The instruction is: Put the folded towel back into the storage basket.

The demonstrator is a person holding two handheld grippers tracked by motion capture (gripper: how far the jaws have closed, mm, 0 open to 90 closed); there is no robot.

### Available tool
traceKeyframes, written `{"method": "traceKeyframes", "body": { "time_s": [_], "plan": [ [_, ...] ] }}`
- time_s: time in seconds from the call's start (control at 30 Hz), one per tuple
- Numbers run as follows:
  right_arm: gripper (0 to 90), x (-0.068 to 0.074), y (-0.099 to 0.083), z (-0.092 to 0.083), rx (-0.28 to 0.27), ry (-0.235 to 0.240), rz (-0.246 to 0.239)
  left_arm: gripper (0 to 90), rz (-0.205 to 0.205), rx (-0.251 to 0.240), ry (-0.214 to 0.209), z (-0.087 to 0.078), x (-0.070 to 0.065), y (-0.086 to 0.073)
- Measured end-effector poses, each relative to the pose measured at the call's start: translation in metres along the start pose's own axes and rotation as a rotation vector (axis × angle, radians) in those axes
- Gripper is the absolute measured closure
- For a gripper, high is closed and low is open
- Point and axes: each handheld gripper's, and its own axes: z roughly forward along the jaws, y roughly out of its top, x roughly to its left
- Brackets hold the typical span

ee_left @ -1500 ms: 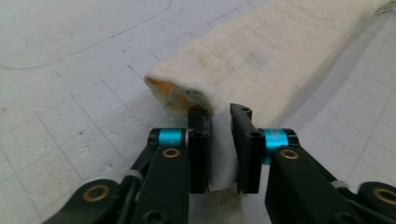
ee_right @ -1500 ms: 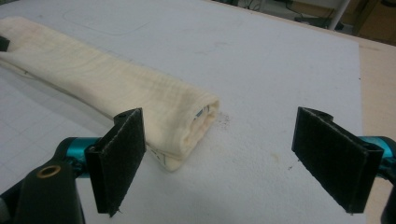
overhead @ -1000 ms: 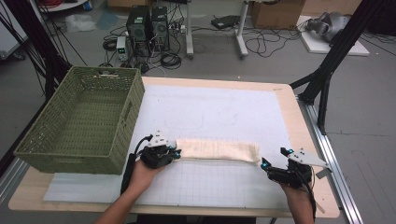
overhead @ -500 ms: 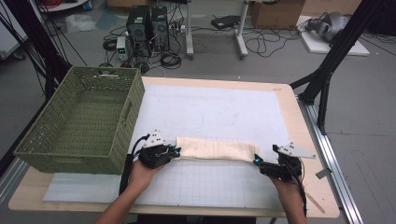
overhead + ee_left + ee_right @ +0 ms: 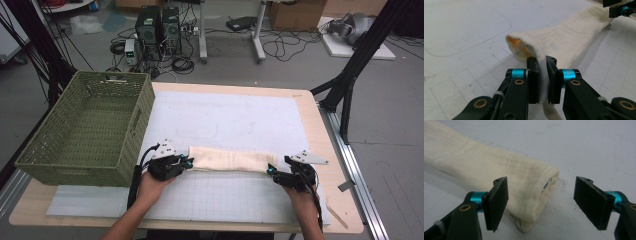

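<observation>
My left gripper (image 5: pixel 541 82) pinched one end of the folded cream cloth (image 5: pixel 230 160) between its fingers, anchoring it on the surface. My right gripper (image 5: pixel 544 205) had its fingers spread around the other end, probably ready to grip.

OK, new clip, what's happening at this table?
A person works a folded cream cloth lying on the white mat. The left gripper is shut on one end of it. The right gripper is open around the other end. A green basket stands to the left.
</observation>
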Motion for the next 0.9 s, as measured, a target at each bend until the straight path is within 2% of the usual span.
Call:
{"method": "traceKeyframes", "body": {
  "time_s": [0.17,0.23,0.27,0.3,0.33,0.37,0.43,0.5,0.67,0.9],
  "plan": [
    [36.4,-0.0007,-0.0049,0.0055,0.046,0.017,0.023,81.4,0.005,0.001,0.002,0.0000,-0.0003,0.0000],
    [39.1,-0.0010,-0.0059,0.0066,0.056,0.024,0.023,81.4,0.006,0.002,0.003,-0.0001,-0.0004,0.0000],
    [44.0,-0.0013,-0.0079,0.0089,0.085,0.031,0.022,81.4,0.007,0.004,0.002,0.0001,-0.0007,-0.0001],
    [44.0,-0.0013,-0.0079,0.0089,0.085,0.031,0.022,81.4,0.007,0.004,0.002,0.0001,-0.0007,-0.0001],
    [47.6,-0.0013,-0.0079,0.0098,0.103,0.040,0.053,81.4,0.011,0.005,0.002,0.0002,-0.0007,-0.0002],
    [47.6,-0.0013,-0.0079,0.0098,0.103,0.040,0.053,81.4,0.015,0.006,0.004,0.0002,-0.0008,-0.0003],
    [54.9,0.0003,-0.0066,0.0093,0.116,0.040,0.051,81.4,0.019,0.011,0.002,0.0005,-0.0011,-0.0006],
    [63.5,0.0011,-0.0063,0.0091,0.119,0.064,0.055,81.4,0.023,0.013,0.005,0.0005,-0.0016,-0.0007],
    [74.7,0.0049,-0.0052,0.0095,0.124,0.077,0.047,81.4,0.034,0.017,0.008,0.0008,-0.0022,-0.0011],
    [79.8,0.0021,-0.0058,0.0098,0.128,0.113,0.107,81.4,0.042,0.018,0.010,0.0005,-0.0025,-0.0013]
  ]
}}
